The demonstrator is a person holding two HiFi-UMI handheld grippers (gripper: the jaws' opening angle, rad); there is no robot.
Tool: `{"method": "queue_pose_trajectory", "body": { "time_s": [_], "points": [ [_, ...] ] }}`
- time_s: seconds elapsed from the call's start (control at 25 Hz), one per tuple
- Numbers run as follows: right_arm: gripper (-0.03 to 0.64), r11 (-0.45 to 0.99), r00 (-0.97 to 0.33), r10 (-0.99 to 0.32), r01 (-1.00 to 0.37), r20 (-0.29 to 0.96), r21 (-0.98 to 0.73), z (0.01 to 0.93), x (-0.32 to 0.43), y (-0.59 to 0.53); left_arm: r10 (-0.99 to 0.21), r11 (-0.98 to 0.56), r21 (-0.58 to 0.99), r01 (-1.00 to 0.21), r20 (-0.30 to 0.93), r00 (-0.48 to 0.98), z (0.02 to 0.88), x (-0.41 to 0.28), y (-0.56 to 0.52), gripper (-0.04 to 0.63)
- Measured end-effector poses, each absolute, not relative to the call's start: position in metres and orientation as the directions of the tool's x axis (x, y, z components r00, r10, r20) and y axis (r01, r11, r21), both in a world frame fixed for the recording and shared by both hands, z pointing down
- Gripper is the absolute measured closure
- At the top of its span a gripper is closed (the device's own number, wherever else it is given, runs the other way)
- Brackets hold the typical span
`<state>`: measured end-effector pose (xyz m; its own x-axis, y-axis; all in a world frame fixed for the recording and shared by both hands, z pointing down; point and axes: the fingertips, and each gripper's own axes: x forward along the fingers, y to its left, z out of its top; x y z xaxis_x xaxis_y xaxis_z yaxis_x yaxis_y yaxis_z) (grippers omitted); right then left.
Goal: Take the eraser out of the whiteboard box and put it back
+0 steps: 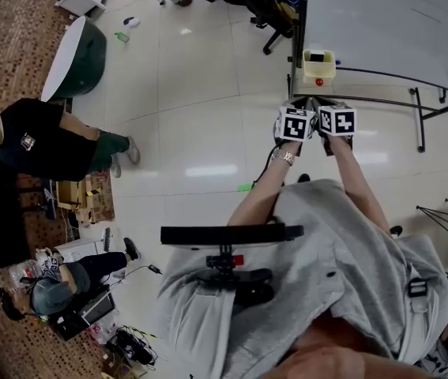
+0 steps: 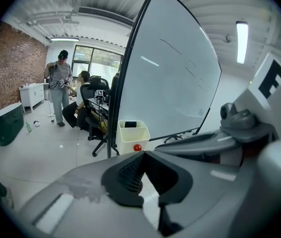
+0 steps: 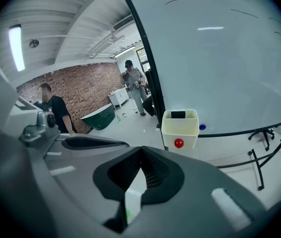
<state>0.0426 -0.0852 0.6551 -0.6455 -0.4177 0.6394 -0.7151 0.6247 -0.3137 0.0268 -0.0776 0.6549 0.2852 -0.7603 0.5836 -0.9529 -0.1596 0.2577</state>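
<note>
A cream whiteboard box (image 1: 319, 68) hangs at the lower left corner of the whiteboard (image 1: 389, 22). A black eraser (image 1: 316, 57) lies inside it, and a red dot (image 1: 319, 81) marks its front. My left gripper (image 1: 303, 106) and right gripper (image 1: 325, 106) are held side by side just short of the box, both pointing at it. In the left gripper view the box (image 2: 133, 137) with the eraser (image 2: 130, 125) lies ahead of the shut, empty left gripper (image 2: 142, 153). The right gripper (image 3: 141, 148) is also shut and empty, with the box (image 3: 180, 129) and eraser (image 3: 178, 115) ahead of it.
The whiteboard stand's legs (image 1: 421, 117) spread over the tiled floor to the right. An office chair (image 1: 275, 14) stands behind the box. A seated person (image 1: 42, 144) and a green tub (image 1: 77, 50) are far left. A standing person (image 2: 60, 86) is near the windows.
</note>
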Motion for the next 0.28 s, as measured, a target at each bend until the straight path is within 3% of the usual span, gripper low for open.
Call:
{"method": "queue_pose_trajectory", "body": {
  "time_s": [0.28],
  "points": [
    [0.615, 0.615, -0.649, -0.419, -0.717, 0.635, -0.328, 0.6557, 0.0411, -0.0824, -0.756, -0.173, 0.259, -0.950, 0.584, 0.297, 0.6552, 0.0262, -0.0747, 0.594]
  ]
}}
